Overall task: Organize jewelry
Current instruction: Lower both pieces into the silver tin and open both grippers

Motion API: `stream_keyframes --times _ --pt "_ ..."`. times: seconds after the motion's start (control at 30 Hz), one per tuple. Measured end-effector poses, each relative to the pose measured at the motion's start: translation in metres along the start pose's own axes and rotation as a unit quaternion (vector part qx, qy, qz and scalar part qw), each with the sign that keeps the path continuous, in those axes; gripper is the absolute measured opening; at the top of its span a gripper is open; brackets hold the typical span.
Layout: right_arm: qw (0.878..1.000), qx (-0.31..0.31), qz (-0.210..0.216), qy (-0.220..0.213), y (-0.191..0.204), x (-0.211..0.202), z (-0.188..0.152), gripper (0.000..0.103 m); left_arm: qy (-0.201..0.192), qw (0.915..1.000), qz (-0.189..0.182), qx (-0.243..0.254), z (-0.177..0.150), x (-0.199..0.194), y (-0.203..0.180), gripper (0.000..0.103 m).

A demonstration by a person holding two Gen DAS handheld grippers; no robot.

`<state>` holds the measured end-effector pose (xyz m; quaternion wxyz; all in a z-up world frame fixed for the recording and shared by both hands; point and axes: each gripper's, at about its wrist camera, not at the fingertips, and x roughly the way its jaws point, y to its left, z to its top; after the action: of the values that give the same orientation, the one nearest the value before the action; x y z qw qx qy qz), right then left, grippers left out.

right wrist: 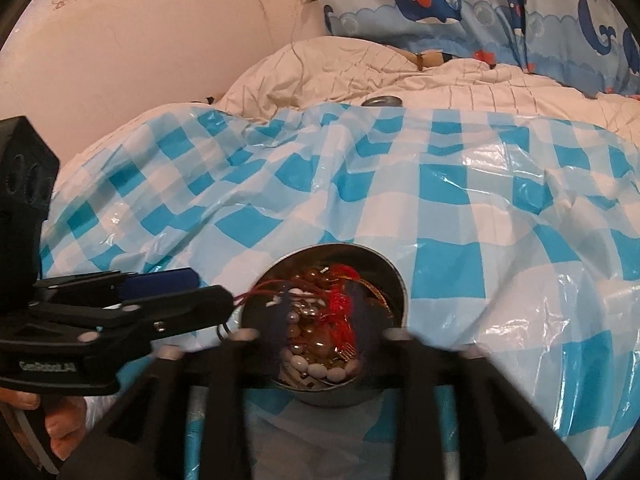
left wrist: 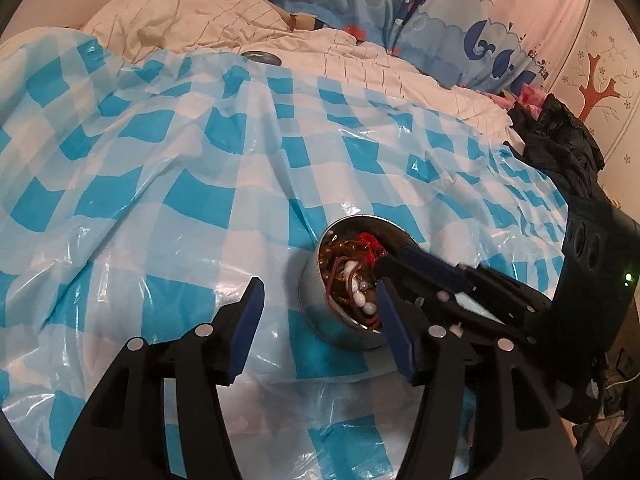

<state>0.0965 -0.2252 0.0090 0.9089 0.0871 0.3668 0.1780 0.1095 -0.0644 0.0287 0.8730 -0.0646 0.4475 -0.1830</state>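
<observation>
From the left wrist, the left gripper (left wrist: 320,322) has its blue-padded black jaws spread wide over the blue-and-white checked plastic sheet (left wrist: 180,168), with nothing between them. Just beyond its right finger sits a round, shiny metal tin (left wrist: 320,296) filled with tangled jewellery (left wrist: 352,276): white beads, brown beads and a tuft of red thread. The right gripper (left wrist: 390,270) comes in from the right, its fingertips dipped inside the tin's rim among the beads. A small round metal lid (left wrist: 262,57) lies far off at the sheet's edge, against the rumpled cream bedding (left wrist: 208,20).

From the right wrist, the right gripper (right wrist: 320,320) is blurred; its jaws stand partly apart inside the tin (right wrist: 394,276), straddling the bead pile (right wrist: 316,336) (whether a pad presses any strand cannot be told). The left gripper (right wrist: 208,292) lies at the left, its tips just beside the tin's rim near loose red threads, and a hand (right wrist: 60,428) grasps its handle below.
</observation>
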Motion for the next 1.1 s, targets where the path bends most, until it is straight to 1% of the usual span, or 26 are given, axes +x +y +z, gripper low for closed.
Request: stream_keyframes --times 0.17,0.27,0.37,0.47,0.57,0.63,0.7,0.73,0.77,0.83,0.9,1.03,1.1 --pt "1.0 -0.008 -0.006 -0.009 0.004 -0.008 0.001 0.04 0.003 0.9999 0.007 0.008 -0.002 -0.001 0.0 0.057" --pt "1.0 -0.016 0.004 -0.002 0.009 -0.007 -0.002 0.04 -0.003 0.9997 0.023 0.012 -0.004 -0.006 0.003 0.058" --pt "0.999 -0.038 0.005 0.011 0.019 -0.001 -0.005 0.044 -0.006 0.9993 0.035 0.013 -0.007 -0.013 0.01 0.059" --pt "0.998 -0.057 -0.018 0.025 0.026 0.006 -0.009 0.045 -0.006 0.9989 0.044 0.014 -0.01 -0.017 0.017 0.059" --pt "0.996 -0.061 -0.054 0.031 0.023 0.009 -0.01 0.045 -0.003 0.9986 0.049 0.019 -0.014 -0.02 0.022 0.059" --pt "0.996 -0.059 -0.057 0.027 0.021 0.006 -0.011 0.045 -0.002 0.9985 0.05 0.022 -0.017 -0.02 0.021 0.06" --pt "0.996 -0.058 -0.06 0.018 0.02 0.001 -0.011 0.046 -0.002 0.9982 0.053 0.027 -0.018 -0.021 0.02 0.064" --pt "0.997 -0.056 -0.06 0.011 0.019 -0.005 -0.012 0.047 -0.004 0.998 0.056 0.029 -0.019 -0.021 0.019 0.069" --pt "0.997 -0.053 -0.062 0.006 0.018 -0.011 -0.013 0.048 -0.009 0.9978 0.058 0.03 -0.02 -0.023 0.018 0.071" --pt "0.997 -0.045 -0.071 -0.003 0.015 -0.027 -0.018 0.056 -0.016 0.9976 0.058 0.036 -0.022 -0.026 0.013 0.072" --pt "0.996 -0.037 -0.077 -0.004 0.012 -0.039 -0.023 0.06 -0.018 0.9975 0.054 0.04 -0.024 -0.027 0.008 0.072" --pt "0.996 -0.012 -0.088 0.003 0.007 -0.066 -0.05 0.063 -0.018 0.9971 0.052 0.053 -0.033 -0.026 -0.004 0.081" --pt "0.996 -0.001 -0.087 0.005 0.006 -0.072 -0.058 0.064 -0.015 0.997 0.048 0.059 -0.037 -0.025 -0.01 0.082"
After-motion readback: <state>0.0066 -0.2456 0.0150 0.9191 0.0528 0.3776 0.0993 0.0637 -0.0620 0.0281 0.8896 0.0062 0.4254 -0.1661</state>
